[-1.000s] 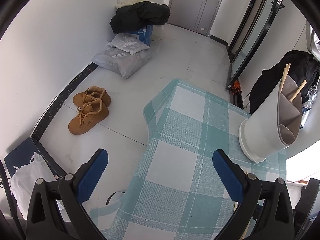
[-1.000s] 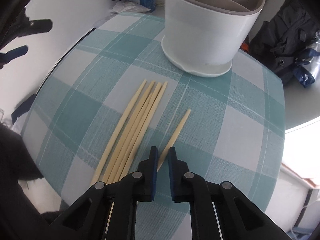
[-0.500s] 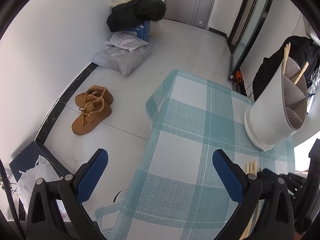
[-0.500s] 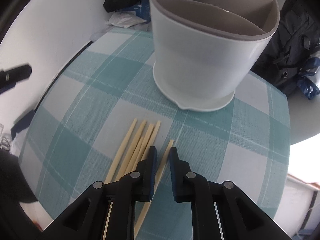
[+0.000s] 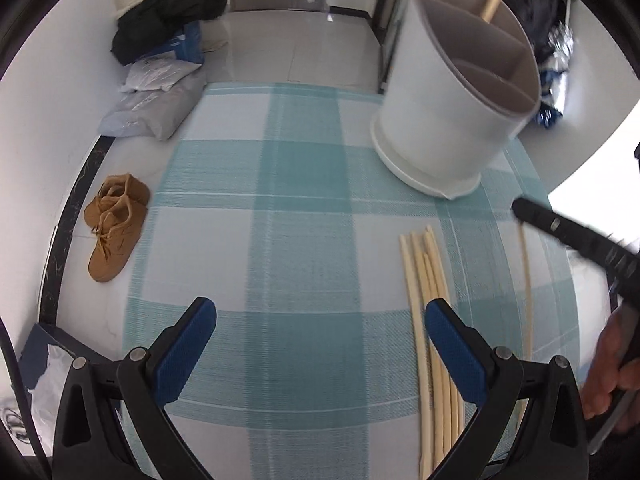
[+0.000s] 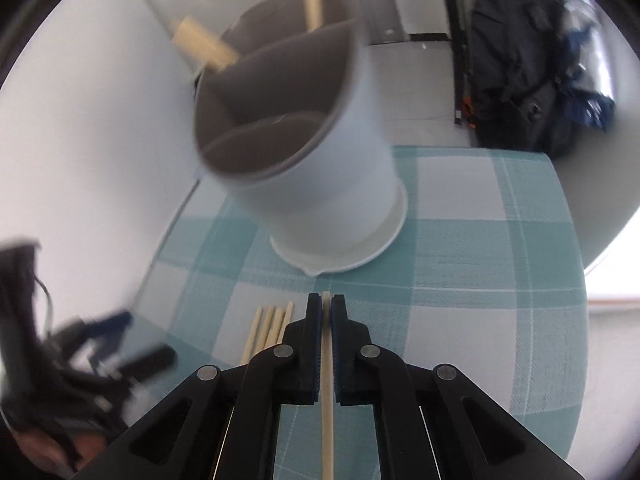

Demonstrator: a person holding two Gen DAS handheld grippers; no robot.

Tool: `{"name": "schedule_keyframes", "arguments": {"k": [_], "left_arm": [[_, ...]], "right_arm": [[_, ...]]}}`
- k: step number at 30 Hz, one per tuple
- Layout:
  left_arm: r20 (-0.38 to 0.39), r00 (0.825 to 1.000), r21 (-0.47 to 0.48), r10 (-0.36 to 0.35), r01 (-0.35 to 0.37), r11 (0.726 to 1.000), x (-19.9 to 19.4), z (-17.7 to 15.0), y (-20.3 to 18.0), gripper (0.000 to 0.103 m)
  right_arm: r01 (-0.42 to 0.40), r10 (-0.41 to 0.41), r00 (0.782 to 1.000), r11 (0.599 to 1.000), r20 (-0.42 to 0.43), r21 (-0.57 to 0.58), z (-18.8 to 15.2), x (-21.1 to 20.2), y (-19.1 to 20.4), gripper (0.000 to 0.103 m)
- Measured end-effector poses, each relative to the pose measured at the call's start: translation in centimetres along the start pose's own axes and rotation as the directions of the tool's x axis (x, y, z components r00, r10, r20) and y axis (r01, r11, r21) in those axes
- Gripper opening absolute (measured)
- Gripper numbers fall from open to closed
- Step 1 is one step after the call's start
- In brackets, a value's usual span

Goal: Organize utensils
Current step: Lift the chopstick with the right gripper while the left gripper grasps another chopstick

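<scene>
A single chopstick (image 6: 327, 380) runs lengthwise between the blue pads of the right gripper (image 6: 327, 316), its tip poking just past the fingertips; the jaws have just closed and now clamp the stick. Ahead of it on the teal-and-white checked tablecloth (image 6: 480, 240) stands the white utensil holder (image 6: 320, 168), its grey interior split into compartments, with wooden handles (image 6: 204, 46) rising from the far section. The remaining chopsticks (image 6: 268, 328) lie in a bundle on the cloth just left of the right gripper's fingers, only their tips showing from this angle.

The left wrist view gives the wider scene. There the left gripper (image 5: 318, 344) hangs over the cloth with its blue fingers spread wide and nothing between them; the bundle of loose chopsticks (image 5: 426, 296) passes under its right-hand finger (image 5: 452, 352). The held chopstick (image 5: 526, 288) appears apart from the bundle, slanting down from the dark tip of the right gripper (image 5: 524, 210), with a hand (image 5: 612, 376) around the handle at the frame's edge. The holder (image 5: 452, 92) sits at the table's far right corner. Only this view shows the floor beyond: a pair of tan boots (image 5: 114, 228), grey parcels (image 5: 152, 108) and a black coat (image 5: 172, 12). The right wrist view alone shows a dark backpack (image 6: 516, 60), and the left gripper as a blur at lower left.
</scene>
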State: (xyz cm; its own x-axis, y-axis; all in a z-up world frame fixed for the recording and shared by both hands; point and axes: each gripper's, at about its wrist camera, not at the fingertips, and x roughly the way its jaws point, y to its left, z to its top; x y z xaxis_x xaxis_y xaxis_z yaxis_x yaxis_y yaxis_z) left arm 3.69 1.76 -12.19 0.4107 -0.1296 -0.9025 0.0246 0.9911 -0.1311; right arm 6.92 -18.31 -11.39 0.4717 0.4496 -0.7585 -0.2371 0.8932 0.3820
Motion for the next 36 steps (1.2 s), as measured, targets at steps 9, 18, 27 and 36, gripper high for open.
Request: {"name": "schedule_keyframes", "arguments": {"k": [9,18,27,36], "left_arm": [[-0.092,0.993,0.071,0.077,-0.070,0.995,1.8,-1.1,-1.7,0.099],[-0.116,0.987,0.059,0.110,-0.103,0.993,2.0,-0.8,-1.8,0.099],[-0.125,0.985,0.066,0.121,-0.113,0.991,3.0,1.5,-2.7,0.077],[-0.167,0.983,0.117,0.078,-0.059,0.991,3.2,2.6,-5.4,0.002]], "right_arm": [[-0.117,0.091,0.982,0.981,0.166,0.153,0.8,-5.3,-3.8,0.004],[-0.126,0.086,0.963,0.981,0.256,0.144,0.3,-8.5,-4.4,0.004],[-0.106,0.072,0.961,0.988,0.266,0.116,0.3,-9.3,-4.4,0.004],[-0.108,0.067,0.961,0.984,0.267,0.142,0.5,-9.6,-5.2,0.004]]}}
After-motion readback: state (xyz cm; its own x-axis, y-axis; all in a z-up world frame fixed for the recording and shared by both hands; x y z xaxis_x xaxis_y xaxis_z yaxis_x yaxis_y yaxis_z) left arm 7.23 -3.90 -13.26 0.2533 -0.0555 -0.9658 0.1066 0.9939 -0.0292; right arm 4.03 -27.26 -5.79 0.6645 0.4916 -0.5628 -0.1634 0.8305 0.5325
